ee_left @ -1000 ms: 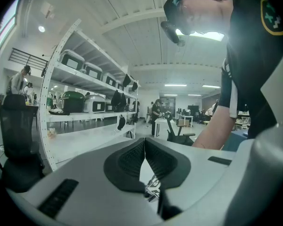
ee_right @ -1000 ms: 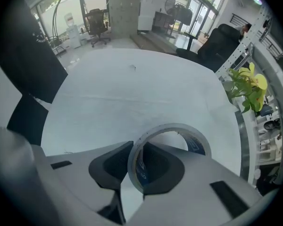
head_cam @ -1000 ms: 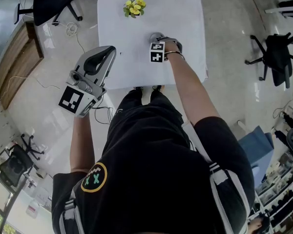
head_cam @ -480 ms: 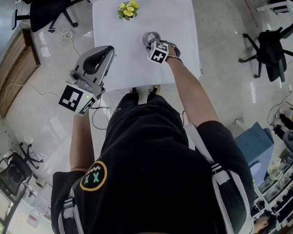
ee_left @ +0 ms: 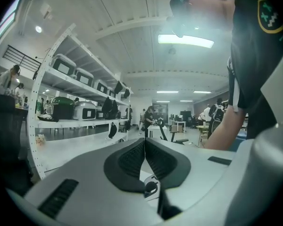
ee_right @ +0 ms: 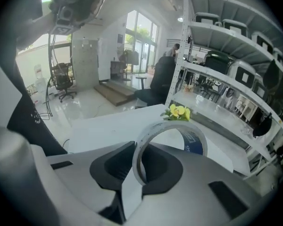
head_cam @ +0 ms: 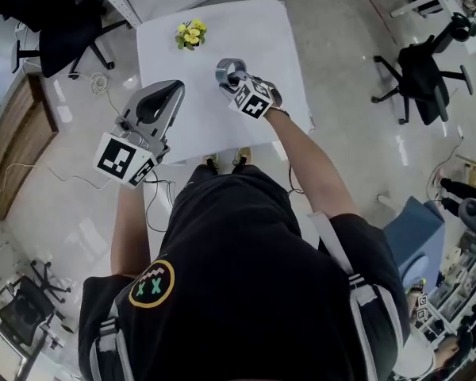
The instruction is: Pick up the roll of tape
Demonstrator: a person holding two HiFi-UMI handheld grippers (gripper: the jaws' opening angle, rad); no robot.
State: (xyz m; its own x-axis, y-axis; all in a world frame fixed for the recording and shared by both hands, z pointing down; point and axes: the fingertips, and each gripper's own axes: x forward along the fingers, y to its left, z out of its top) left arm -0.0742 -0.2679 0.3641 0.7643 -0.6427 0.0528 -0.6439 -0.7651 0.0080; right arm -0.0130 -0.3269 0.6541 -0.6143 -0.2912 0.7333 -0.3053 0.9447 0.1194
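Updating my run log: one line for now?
right gripper: shut on grey ring-shaped tape roll, above white table | left gripper: shut, empty

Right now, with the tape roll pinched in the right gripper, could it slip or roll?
The roll of tape looks like a thin hollow ring, so probably light and stiff. The right gripper pinches only one wall, so it may pivot. Set on edge, it would likely roll.

left gripper (ee_left: 144,144): jaws pressed together, nothing between them, pointing about level.
right gripper (ee_right: 141,154): jaws closed on the band of a roll of tape (ee_right: 196,143), tilted downward.
left arm (head_cam: 129,221): bent at the elbow, bare forearm held beside the body.
right arm (head_cam: 305,161): stretched forward, forearm bare.
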